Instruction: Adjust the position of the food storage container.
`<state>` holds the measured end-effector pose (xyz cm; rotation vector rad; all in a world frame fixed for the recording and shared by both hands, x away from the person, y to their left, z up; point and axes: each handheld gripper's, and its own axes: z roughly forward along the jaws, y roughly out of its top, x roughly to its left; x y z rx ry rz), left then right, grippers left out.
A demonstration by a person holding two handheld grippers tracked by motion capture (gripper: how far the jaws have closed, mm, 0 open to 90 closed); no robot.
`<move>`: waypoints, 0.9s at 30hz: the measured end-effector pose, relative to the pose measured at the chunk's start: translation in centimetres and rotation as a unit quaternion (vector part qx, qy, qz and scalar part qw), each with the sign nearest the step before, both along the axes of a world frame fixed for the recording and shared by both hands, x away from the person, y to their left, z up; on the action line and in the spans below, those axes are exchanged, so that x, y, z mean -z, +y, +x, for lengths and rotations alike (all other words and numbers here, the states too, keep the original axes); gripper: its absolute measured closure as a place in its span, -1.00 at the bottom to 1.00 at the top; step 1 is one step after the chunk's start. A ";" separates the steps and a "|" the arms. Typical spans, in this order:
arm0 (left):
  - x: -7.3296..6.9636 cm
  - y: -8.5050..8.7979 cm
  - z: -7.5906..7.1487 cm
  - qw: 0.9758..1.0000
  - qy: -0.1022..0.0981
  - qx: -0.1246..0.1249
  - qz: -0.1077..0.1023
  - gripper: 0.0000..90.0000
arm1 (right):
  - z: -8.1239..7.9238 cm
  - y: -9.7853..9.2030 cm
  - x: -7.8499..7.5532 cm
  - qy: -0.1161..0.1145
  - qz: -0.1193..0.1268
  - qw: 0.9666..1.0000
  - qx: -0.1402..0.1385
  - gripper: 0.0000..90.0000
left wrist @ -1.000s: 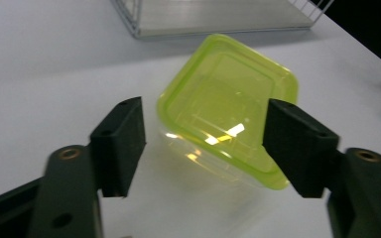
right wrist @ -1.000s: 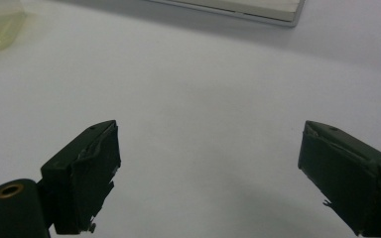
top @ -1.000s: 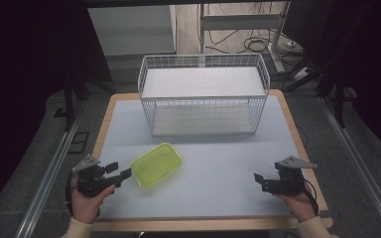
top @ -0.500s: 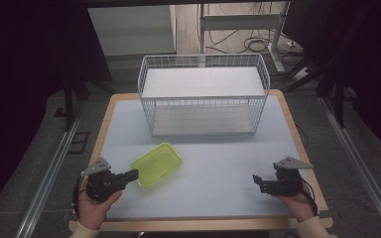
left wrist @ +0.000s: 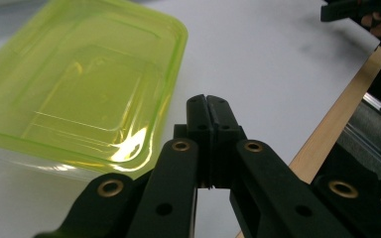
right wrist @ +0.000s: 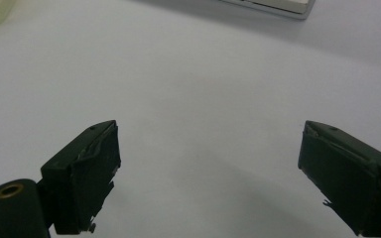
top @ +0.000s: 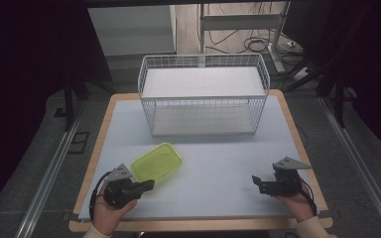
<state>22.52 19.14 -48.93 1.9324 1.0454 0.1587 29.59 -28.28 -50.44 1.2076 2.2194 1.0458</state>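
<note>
A lime-green, see-through shallow container [top: 157, 162] lies upside down on the table's near left; in the left gripper view the container [left wrist: 79, 84] sits just left of my jaws. My left gripper [top: 151, 184] is shut with nothing between its jaws, its tips [left wrist: 208, 101] beside the container's near right corner, just apart from it. My right gripper [top: 257, 184] rests at the near right with its jaws open and points left. In the right gripper view, that gripper [right wrist: 208, 129] has only bare tabletop between its fingers.
A white wire basket [top: 203, 97] stands at the back middle of the pale blue table [top: 218, 158]. The table's wooden edge [left wrist: 327, 134] runs close on the right of the left gripper view. Metal rails flank the table on both sides.
My left hand has slid right along the front of the table to the container's near corner, and its jaws have gone from open to shut. The right hand has stayed put.
</note>
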 end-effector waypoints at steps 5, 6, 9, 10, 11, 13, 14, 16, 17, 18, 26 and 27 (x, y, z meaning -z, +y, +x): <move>0.9 -1.5 -0.1 1.000 0.010 0.016 0.025 1.00 | 0.0 0.2 0.1 0.002 -0.004 1.000 -0.002 -0.79; 1.0 -1.7 0.0 0.999 0.011 0.018 0.030 1.00 | 0.0 0.2 0.1 0.002 -0.005 1.000 -0.002 -0.79; 1.3 -1.9 0.2 0.999 0.015 0.018 0.043 1.00 | -0.1 0.3 0.2 0.003 -0.007 1.000 -0.003 -0.79; 1.4 -1.9 0.3 0.999 0.017 0.017 0.043 1.00 | 0.0 0.3 0.2 0.003 -0.008 1.000 -0.004 -0.79; 1.6 -1.9 0.4 0.999 0.019 0.016 0.044 1.00 | 0.0 0.3 0.3 0.004 -0.009 1.000 -0.004 -0.79; 1.7 -1.7 0.5 0.999 0.022 0.012 0.046 1.00 | 0.0 0.3 0.3 0.004 -0.010 1.000 -0.004 -0.79; 1.8 -1.7 0.5 0.998 0.023 0.011 0.049 1.00 | 0.0 0.3 0.3 0.005 -0.010 1.000 -0.004 -0.79; 1.9 -1.6 0.6 0.998 0.026 0.008 0.052 1.00 | 0.0 0.3 0.3 0.005 -0.009 1.000 -0.004 -0.79; 2.0 -1.5 0.7 0.998 0.027 0.006 0.054 1.00 | 0.0 0.3 0.3 0.006 -0.009 1.000 -0.004 -0.79; 2.0 -1.4 0.7 0.998 0.028 0.005 0.055 1.00 | 0.0 0.3 0.3 0.006 -0.010 1.000 -0.003 -0.79; 2.4 -0.4 1.0 0.997 0.043 -0.007 0.060 1.00 | 0.0 0.3 0.4 0.003 -0.013 1.000 -0.004 -0.79; 2.4 -0.2 1.1 0.997 0.044 -0.009 0.060 1.00 | 0.0 0.3 0.4 0.003 -0.013 1.000 -0.005 -0.79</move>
